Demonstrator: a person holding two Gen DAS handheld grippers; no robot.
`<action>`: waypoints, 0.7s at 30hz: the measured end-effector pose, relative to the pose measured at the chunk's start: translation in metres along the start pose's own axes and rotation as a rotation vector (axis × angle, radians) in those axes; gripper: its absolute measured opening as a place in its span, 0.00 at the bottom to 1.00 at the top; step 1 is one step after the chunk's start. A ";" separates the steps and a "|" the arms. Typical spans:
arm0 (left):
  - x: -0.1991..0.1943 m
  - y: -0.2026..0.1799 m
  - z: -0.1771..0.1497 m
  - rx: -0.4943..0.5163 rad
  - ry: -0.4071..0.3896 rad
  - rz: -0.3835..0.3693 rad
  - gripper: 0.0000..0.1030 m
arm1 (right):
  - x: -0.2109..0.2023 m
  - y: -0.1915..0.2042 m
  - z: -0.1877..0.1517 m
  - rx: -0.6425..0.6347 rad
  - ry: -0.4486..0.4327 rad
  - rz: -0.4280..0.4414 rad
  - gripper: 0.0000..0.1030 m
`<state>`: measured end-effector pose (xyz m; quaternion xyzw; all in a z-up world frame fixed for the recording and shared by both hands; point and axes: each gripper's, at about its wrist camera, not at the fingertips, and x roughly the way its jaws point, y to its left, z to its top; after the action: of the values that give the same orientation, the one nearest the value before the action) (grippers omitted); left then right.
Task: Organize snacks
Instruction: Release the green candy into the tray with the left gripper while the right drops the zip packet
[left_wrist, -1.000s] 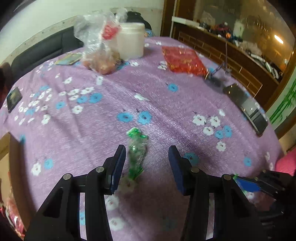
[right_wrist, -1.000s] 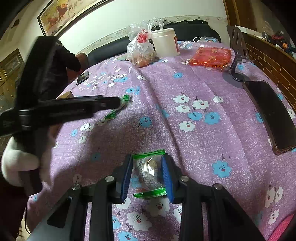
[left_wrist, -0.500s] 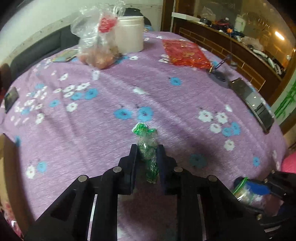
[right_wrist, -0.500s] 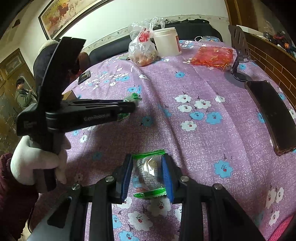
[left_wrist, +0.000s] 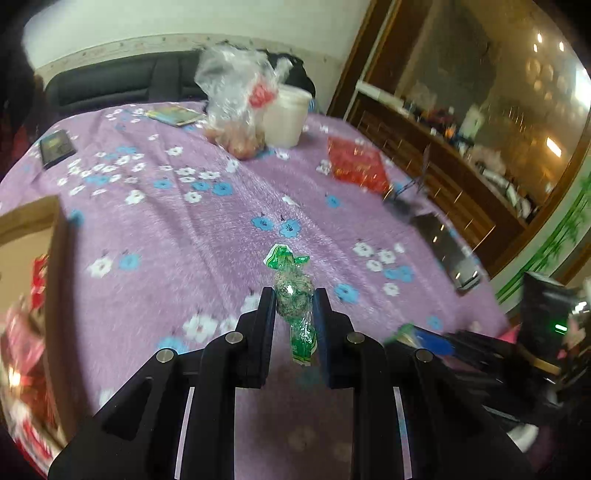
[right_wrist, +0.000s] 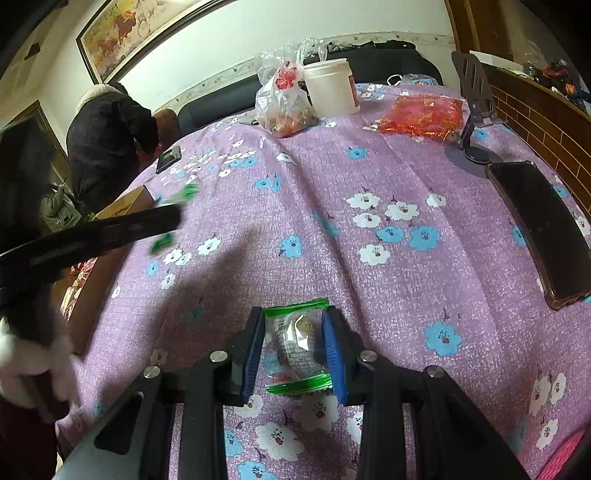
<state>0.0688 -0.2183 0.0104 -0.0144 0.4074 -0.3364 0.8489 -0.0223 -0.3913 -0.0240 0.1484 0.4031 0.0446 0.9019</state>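
Observation:
My left gripper is shut on a green-wrapped snack and holds it above the purple floral tablecloth. In the right wrist view the left gripper shows at the left with green wrapper ends sticking out. My right gripper is shut on a clear snack packet with green ends, low over the cloth near the table's front edge. A cardboard box with red-wrapped snacks stands at the table's left edge.
At the back stand a plastic bag of snacks, a white tub and a red packet. A phone stand and a dark phone lie right. A person bends over beyond the table, left.
My left gripper closed on the green snack, lifted it off the cloth and swung left toward the cardboard box. My right gripper has kept still, holding its packet.

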 end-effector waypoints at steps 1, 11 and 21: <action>-0.010 0.003 -0.003 -0.019 -0.016 -0.005 0.19 | 0.000 0.000 0.000 0.001 -0.002 -0.002 0.34; -0.116 0.068 -0.043 -0.194 -0.185 0.063 0.19 | -0.004 0.006 -0.001 -0.025 -0.027 -0.043 0.34; -0.184 0.134 -0.086 -0.308 -0.284 0.175 0.19 | -0.039 0.069 0.019 -0.090 -0.066 0.096 0.34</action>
<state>0.0021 0.0146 0.0385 -0.1554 0.3299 -0.1898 0.9116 -0.0319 -0.3382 0.0366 0.1285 0.3632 0.1010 0.9172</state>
